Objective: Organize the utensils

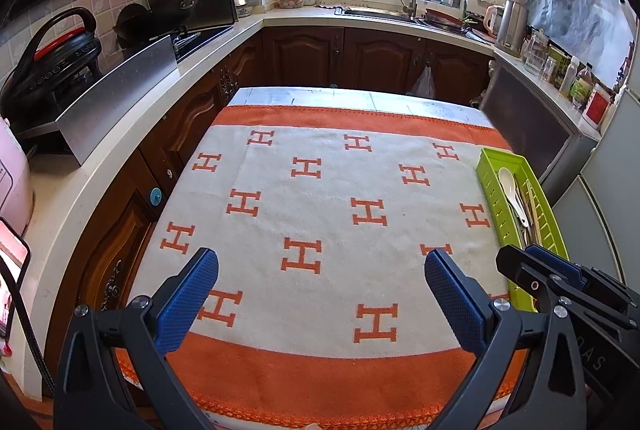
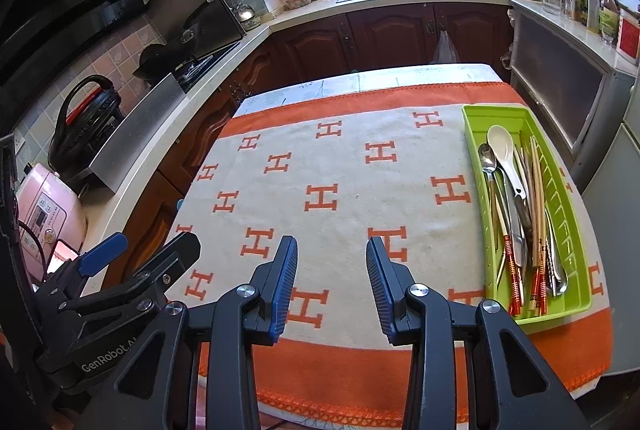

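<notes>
The spoons and chopsticks (image 2: 534, 205) all lie in the green tray (image 2: 472, 133), so the job looks nearly done. Both grippers, left gripper (image 1: 320, 294) and right gripper (image 2: 332, 282), hang beside the tray with jaws wide apart, holding nothing (the cloth (image 2: 340, 169) has no more utensils to fetch).

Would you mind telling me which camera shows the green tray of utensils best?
The right wrist view: the whole green tray and its spoons and chopsticks show clearly. The left wrist view catches it at the edge, partly behind the right gripper.
</notes>
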{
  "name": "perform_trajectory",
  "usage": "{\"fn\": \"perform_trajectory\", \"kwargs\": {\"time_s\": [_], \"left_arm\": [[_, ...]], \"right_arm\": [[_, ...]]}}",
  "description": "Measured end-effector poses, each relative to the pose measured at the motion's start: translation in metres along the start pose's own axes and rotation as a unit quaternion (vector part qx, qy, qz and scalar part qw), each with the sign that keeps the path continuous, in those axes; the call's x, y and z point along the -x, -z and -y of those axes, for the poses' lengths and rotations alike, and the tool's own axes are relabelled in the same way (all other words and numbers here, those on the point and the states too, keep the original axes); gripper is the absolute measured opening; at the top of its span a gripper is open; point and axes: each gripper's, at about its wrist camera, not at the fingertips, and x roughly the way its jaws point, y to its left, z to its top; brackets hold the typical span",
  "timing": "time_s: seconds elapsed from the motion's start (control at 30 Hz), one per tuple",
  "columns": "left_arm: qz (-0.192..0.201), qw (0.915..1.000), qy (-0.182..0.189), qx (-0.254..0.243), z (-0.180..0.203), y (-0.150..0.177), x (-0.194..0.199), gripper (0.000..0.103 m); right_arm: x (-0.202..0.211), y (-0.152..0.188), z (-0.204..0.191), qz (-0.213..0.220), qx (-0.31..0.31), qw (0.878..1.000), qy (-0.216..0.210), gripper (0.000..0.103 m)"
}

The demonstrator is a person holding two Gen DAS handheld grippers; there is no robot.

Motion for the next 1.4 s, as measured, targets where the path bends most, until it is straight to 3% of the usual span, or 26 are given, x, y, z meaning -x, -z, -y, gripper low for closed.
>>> {"fn": "perform_trajectory", "kwargs": {"time_s": [1.4], "left_arm": [[-0.002, 1.0000, -0.008, -0.001, -0.0062, 0.0048, -0.0069, 0.102]], "right_arm": [[-0.0078, 0.0066, -0.0016, -0.003, -0.002, 1.000, 0.008, 0.036]]}}
